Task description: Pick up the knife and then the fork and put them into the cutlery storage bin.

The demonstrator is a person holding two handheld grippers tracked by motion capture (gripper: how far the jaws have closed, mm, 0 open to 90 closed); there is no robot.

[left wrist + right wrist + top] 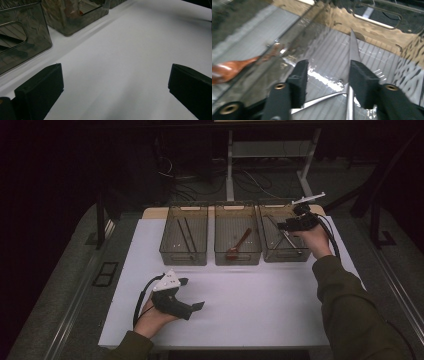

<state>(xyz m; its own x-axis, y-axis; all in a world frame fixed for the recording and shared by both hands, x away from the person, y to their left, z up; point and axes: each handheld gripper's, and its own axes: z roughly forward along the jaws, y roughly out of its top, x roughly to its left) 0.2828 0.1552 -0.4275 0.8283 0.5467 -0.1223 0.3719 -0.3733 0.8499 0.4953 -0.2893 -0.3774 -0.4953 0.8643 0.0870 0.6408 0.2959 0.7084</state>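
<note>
Three clear bins stand in a row at the back of the white table top (pixel 250 300). The left bin (pixel 183 256) holds dark chopsticks (pixel 186 234), the middle bin (pixel 238 257) a wooden spoon (pixel 239 244). My right gripper (pixel 281 226) hangs over the right bin (pixel 286 256), pointing down into it. Its jaws stand open (pixel 327 75); a metal knife (pixel 354 47) lies on the bin floor beside the right jaw, and a second metal utensil (pixel 322 98) crosses under it. My left gripper (pixel 192 293) rests near the table's front left, jaws wide open (pixel 115 82) with nothing between them.
The wooden spoon (pixel 229 70) shows through the bin wall at the left of the right gripper view. In the left gripper view, the bins (pixel 25 42) stand ahead and to the left. Table legs and cables (pixel 240 175) lie on the dark floor beyond the table.
</note>
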